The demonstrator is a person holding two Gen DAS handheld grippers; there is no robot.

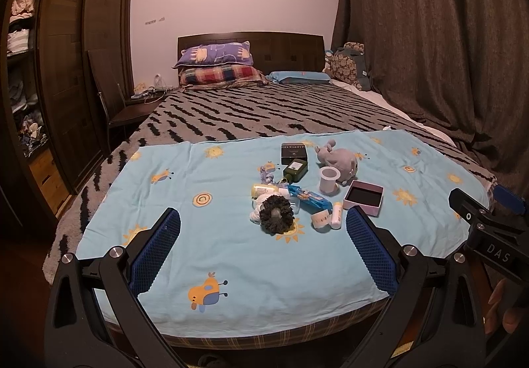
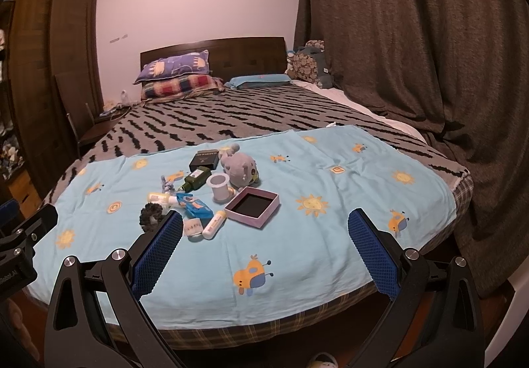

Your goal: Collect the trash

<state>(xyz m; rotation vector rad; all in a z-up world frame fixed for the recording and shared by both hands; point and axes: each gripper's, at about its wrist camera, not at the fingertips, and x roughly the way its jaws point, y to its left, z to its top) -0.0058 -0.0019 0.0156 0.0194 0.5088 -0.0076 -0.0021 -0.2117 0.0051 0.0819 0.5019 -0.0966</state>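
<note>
Trash point(image 1: 299, 194) heaped mid-frame on light blue cartoon sheet point(image 1: 231, 255), spread over foot of bed with grey zebra-stripe blanket point(image 1: 251, 110)

Heap made up of: dark fuzzy scrunchie point(image 1: 276, 213) at near edge, resting partly on white wad point(image 1: 256, 214); blue wrapper point(image 1: 309, 198) just behind it; small white jar point(image 1: 320, 220) and white tube point(image 1: 336, 215) side by side at lower right of heap; cream bottle point(image 1: 263, 189) lying flat at left; green glass bottle point(image 1: 294, 169) tipped over behind that; black box point(image 1: 294, 152) farthest back; white plastic cup point(image 1: 329, 179) upright beside grey plush toy point(image 1: 339, 161); pink open box point(image 1: 363, 197) with dark lining at right, near tube but apart

Left gripper point(image 1: 263, 247) spread wide, blue pads point(image 1: 155, 255) well apart, nothing pinched, hovering short of scrunchie at lower centre of left wrist view

Right gripper point(image 2: 264, 250) likewise spread wide, empty, low in right wrist view; left pad point(image 2: 158, 255) overlapping scrunchie point(image 2: 150, 217) and jar point(image 2: 192, 226) in picture, contact not discernible; pink box point(image 2: 253, 206) above and between fingers

Pillows point(image 1: 215, 65) stacked against dark headboard point(image 1: 281, 47) at upper centre; brown curtain point(image 1: 429, 37) filling right side; wardrobe point(image 1: 66, 70) at left
</note>
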